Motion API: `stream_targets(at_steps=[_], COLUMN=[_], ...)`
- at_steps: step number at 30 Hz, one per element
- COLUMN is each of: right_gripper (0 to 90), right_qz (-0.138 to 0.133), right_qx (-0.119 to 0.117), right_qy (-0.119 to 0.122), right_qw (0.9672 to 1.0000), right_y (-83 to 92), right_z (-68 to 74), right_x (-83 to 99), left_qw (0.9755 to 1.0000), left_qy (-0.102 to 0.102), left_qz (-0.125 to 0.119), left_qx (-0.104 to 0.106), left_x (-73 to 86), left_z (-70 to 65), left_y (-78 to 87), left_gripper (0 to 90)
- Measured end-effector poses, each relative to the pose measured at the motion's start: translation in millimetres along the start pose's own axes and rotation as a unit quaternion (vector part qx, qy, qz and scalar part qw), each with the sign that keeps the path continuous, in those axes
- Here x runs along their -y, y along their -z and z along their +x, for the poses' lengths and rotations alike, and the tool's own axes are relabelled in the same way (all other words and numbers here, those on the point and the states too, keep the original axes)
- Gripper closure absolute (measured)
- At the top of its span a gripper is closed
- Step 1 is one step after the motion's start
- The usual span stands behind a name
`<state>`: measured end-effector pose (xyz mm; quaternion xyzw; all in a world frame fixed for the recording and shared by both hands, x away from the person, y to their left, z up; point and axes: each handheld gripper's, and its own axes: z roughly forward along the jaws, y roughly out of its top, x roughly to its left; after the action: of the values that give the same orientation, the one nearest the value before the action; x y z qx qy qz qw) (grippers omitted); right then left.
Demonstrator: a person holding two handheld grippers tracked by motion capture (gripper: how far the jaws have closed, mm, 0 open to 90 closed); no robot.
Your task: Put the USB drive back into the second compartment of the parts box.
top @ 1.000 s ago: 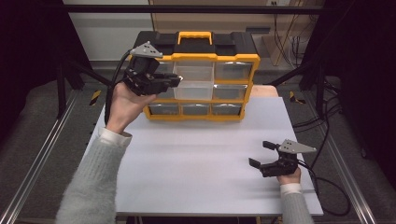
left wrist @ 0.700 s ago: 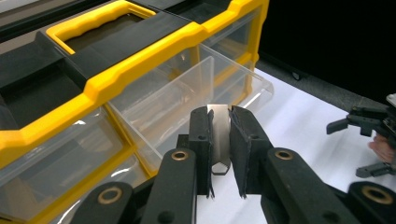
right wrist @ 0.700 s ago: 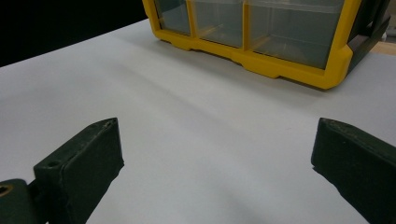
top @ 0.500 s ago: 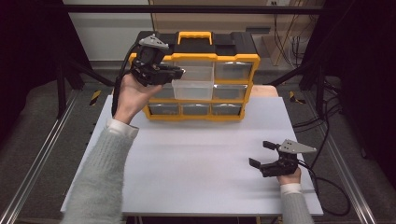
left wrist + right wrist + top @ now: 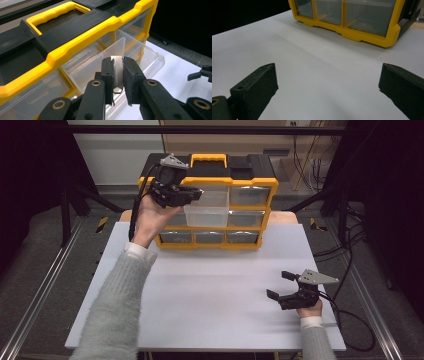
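High view: your left gripper (image 5: 192,195) is raised at the top-left of the yellow-and-black plastic drawer cabinet (image 5: 250,182), its jaws closed on the clear plastic drawer (image 5: 207,212), which juts out of the upper row. Your right gripper (image 5: 280,287) rests on the white table (image 5: 210,285), well apart, jaws wide and holding nothing.

Left gripper view: the pads (image 5: 108,75) clamp the drawer's transparent front wall (image 5: 117,67).

Right gripper view: jaws spread over bare table, the cabinet beyond.
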<state>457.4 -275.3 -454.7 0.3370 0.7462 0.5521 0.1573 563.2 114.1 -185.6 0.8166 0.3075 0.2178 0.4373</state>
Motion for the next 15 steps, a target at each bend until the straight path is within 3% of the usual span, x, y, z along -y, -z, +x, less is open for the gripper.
stream_targets(at_steps=[15], right_gripper=[2.5], right_qz=[-0.003], right_qx=[-0.002], right_qy=[-0.001], right_qw=[1.0000], right_y=[0.8], right_z=[0.1], right_x=[-0.4], left_qw=[0.9996], left_qy=[0.016], left_qz=[0.025], left_qx=[-0.005], left_x=[14.9], left_z=[10.3], left_y=[-24.4], left_gripper=[78.5])
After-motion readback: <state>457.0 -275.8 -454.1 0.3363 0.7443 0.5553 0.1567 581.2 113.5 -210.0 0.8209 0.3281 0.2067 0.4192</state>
